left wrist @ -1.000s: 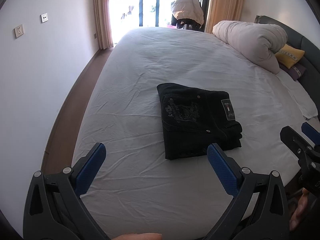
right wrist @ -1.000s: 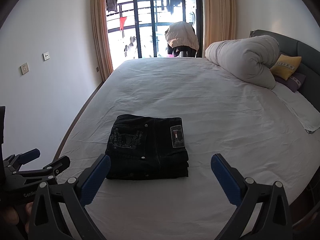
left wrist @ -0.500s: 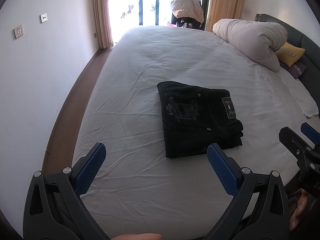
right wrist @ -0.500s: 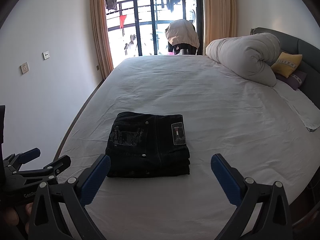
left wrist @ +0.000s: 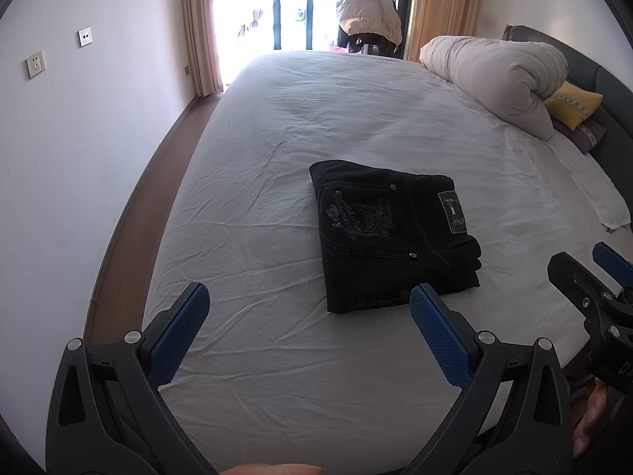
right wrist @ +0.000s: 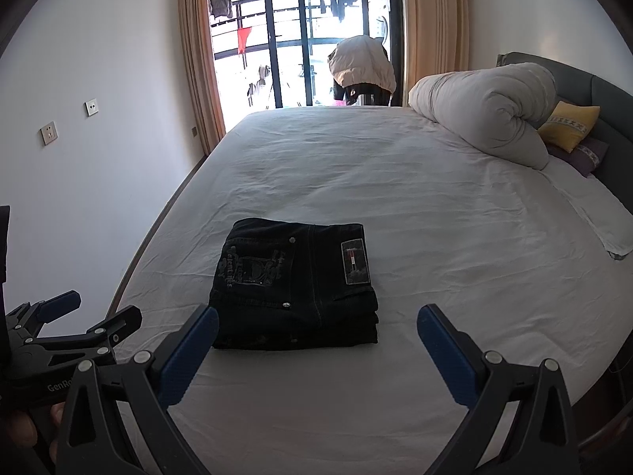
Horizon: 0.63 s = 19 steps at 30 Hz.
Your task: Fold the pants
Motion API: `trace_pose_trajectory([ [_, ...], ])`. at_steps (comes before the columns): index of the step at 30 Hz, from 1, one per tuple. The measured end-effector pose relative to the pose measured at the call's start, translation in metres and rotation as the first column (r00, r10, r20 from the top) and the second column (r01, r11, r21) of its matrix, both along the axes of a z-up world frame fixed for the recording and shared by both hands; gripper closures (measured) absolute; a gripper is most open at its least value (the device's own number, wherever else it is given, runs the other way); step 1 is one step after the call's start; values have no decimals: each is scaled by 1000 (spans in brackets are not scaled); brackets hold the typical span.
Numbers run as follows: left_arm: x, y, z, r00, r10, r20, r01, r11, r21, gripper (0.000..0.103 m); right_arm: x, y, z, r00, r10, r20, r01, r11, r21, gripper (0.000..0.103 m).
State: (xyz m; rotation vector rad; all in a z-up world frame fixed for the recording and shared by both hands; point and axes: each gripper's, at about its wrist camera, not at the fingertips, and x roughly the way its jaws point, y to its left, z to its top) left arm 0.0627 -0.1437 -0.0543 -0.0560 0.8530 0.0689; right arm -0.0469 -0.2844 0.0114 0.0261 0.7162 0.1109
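Observation:
Black pants (left wrist: 391,237) lie folded into a compact rectangle on the white bed sheet (left wrist: 277,158), back pocket embroidery and label facing up; they also show in the right wrist view (right wrist: 294,285). My left gripper (left wrist: 308,297) is open and empty, held above the near edge of the bed, short of the pants. My right gripper (right wrist: 316,316) is open and empty, also near the bed's front edge. The right gripper shows at the right edge of the left wrist view (left wrist: 589,277); the left gripper shows at the left of the right wrist view (right wrist: 83,312).
A rolled white duvet (right wrist: 486,118) lies at the far right of the bed, with a yellow pillow (right wrist: 569,126) and a purple one beside the dark headboard (right wrist: 605,99). A wall (left wrist: 79,158) runs along the left. A window with curtains and a draped jacket (right wrist: 362,63) stands behind.
Both grippers have drawn back slightly and tilted a little, so the pants sit marginally lower in both views. The pants have not moved.

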Motion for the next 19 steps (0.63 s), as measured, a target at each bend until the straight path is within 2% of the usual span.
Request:
trace_pose_trajectory([
  [11, 6, 2, -5, 1000, -10, -17, 10, 1000, -6, 0, -2, 0, -4, 1000, 2, -13, -2, 1000, 5, 0],
  [19, 6, 3, -6, 1000, -20, -1, 20, 1000, -6, 0, -1, -4, -5, 999, 4, -34, -3, 1000, 16, 0],
])
